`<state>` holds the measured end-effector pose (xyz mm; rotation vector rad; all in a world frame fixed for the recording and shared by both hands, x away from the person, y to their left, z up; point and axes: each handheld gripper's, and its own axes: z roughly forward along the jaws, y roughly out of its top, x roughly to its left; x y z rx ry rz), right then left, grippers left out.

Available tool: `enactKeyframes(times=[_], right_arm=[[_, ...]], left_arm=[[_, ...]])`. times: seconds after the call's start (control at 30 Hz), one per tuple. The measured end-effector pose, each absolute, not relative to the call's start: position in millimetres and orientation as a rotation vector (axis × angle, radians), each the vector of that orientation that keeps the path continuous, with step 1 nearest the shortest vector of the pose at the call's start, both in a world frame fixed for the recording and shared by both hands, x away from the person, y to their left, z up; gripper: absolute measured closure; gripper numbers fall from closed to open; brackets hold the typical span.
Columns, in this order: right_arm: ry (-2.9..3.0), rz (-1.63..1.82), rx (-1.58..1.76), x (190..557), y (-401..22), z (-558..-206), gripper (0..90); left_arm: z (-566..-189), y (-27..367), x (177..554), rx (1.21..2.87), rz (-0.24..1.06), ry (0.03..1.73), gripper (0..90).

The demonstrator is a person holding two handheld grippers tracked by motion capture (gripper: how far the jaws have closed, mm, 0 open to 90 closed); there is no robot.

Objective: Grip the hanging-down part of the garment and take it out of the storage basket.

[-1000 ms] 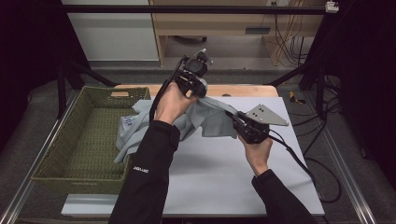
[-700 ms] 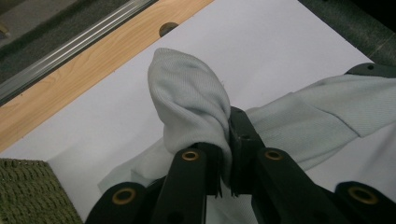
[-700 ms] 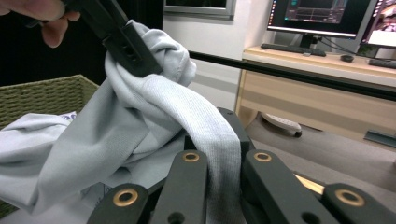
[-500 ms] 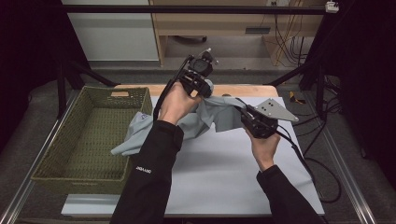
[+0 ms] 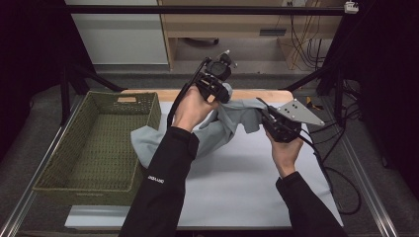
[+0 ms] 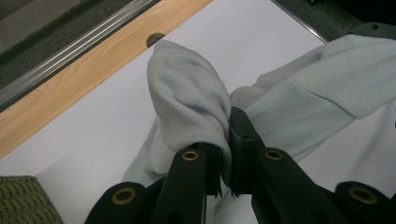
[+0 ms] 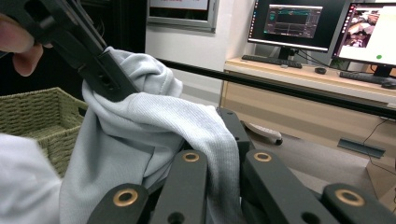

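**Grey garment lifted between two grippers**

White-covered surface (image 5: 232, 187) with a wooden strip along its far edge, spread across the middle of the high view. At its left side, a green woven basket (image 5: 94, 148), rectangular and open-topped, sitting just beside the cloth's trailing end.

Pale grey-blue knit garment (image 5: 222, 126) held up off the surface between both grippers, one end drooping down toward the basket's near corner, the rest bunched and stretched across the middle.

Left gripper (image 5: 217, 89) raised over the far part of the surface, jaws pressed together on a rounded fold of the garment (image 6: 191, 102), the cloth bulging above the pinch in the left gripper view.

Right gripper (image 5: 272, 121) lower and to the right, grey three-cornered plate on top, jaws clamped on another fold of the garment (image 7: 187, 126), fabric draped over and between them in the right gripper view. Beyond, a desk with two lit monitors (image 7: 289, 21).
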<state>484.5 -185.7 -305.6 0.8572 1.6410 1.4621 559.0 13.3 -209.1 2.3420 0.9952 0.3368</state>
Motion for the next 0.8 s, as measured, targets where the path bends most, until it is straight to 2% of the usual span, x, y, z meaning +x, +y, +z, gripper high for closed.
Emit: enactKeyframes(times=[0.4,0.6,0.67,0.73,0.8], right_arm=[[1.704,1.483,0.849,483.5,-180.2,-318.1,88.1],[1.793,1.510,0.858,483.3,-175.6,-343.1,79.8],[1.832,1.530,0.851,483.1,-173.2,-352.1,68.4],[1.854,1.553,0.852,481.6,-171.0,-358.3,52.1],[1.867,1.555,0.843,477.4,-169.5,-364.6,29.6]], left_arm=[[-211.4,15.6,560.6,2.358,0.358,1.024,84.3],[-215.0,16.5,562.9,2.372,0.365,1.036,84.3],[-216.7,16.0,563.2,2.377,0.367,1.036,84.3],[-217.9,16.3,563.2,2.379,0.366,1.033,84.3],[-219.4,18.4,563.8,2.382,0.369,1.037,84.3]])
